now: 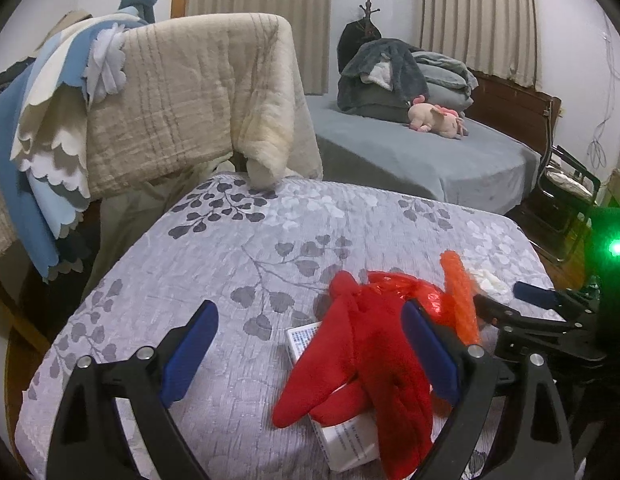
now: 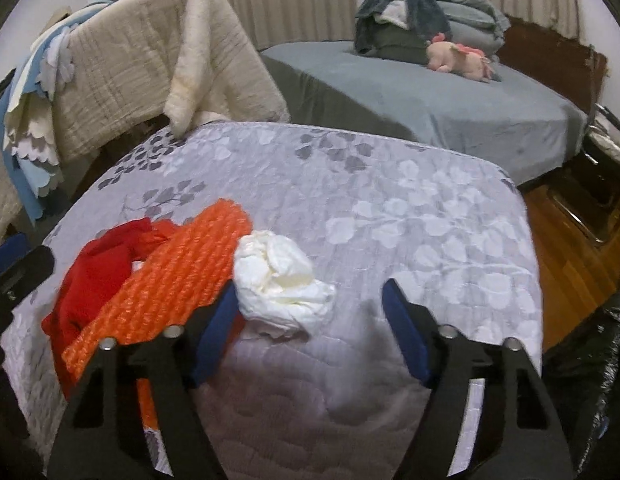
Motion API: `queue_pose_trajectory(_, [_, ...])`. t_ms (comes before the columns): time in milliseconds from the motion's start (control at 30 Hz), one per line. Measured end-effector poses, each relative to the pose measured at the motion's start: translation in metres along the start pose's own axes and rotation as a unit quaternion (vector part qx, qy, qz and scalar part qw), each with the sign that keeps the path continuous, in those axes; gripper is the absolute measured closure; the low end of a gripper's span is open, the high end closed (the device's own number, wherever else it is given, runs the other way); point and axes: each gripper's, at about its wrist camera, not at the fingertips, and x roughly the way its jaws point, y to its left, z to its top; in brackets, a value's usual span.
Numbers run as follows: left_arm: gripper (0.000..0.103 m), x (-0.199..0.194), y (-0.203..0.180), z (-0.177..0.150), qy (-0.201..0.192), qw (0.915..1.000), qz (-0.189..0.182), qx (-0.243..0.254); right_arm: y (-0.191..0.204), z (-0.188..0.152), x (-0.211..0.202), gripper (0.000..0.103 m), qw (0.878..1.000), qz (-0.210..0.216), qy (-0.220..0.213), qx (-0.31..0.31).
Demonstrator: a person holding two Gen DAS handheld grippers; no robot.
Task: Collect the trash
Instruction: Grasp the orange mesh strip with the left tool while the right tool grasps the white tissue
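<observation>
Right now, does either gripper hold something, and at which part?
Nothing is held. The right gripper stands open around the white crumpled tissue, pads not pressing. The left gripper is open over the red cloth.

A red cloth point(image 1: 362, 364), orange mesh point(image 2: 169, 276) and white tissue point(image 2: 277, 280) lie on a pale grey quilt point(image 2: 390, 216) with darker grey and white leaves, the far bed point(image 2: 450, 100) blue-grey.

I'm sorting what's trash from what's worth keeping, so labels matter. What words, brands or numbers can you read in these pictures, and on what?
White box under the red cloth: lines of small print on its faces, too small and blurred to read.
Orange mesh bag, crumpled white tissue, floral cover: no text.
Nothing else carries legible writing.
</observation>
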Motion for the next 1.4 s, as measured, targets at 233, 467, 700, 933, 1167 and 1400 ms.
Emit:
queue_pose_trajectory(233, [0.012,-0.002,-0.004,0.001,-0.005,1.0000,-0.002,0.004,0.005,0.001,-0.007,0.071,1.000,0.029,-0.001,-0.001])
queue_pose_trajectory(467, [0.014,-0.010,-0.014,0.003,-0.011,0.9998,-0.015,0.011,-0.009,-0.001,-0.037,0.071,0.999,0.022,-0.024,0.014])
queue_pose_trajectory(700, [0.023,-0.016,-0.042,-0.004,-0.008,0.9985,-0.046,0.027,-0.029,-0.016,-0.059,0.071,0.999,0.001,-0.028,0.030])
queue_pose_trajectory(933, [0.041,-0.013,-0.068,-0.014,0.009,0.9957,-0.079,0.047,-0.044,-0.032,-0.070,0.071,0.999,-0.008,-0.025,0.046])
queue_pose_trajectory(1167, [0.059,-0.006,-0.087,-0.025,0.023,0.9934,-0.089,0.069,-0.050,-0.039,-0.078,0.071,0.998,-0.008,-0.027,0.054])
queue_pose_trajectory(1400, [0.075,-0.013,-0.097,-0.027,0.016,0.9928,-0.088,0.080,-0.053,-0.043,-0.087,0.071,0.998,-0.006,-0.033,0.057])
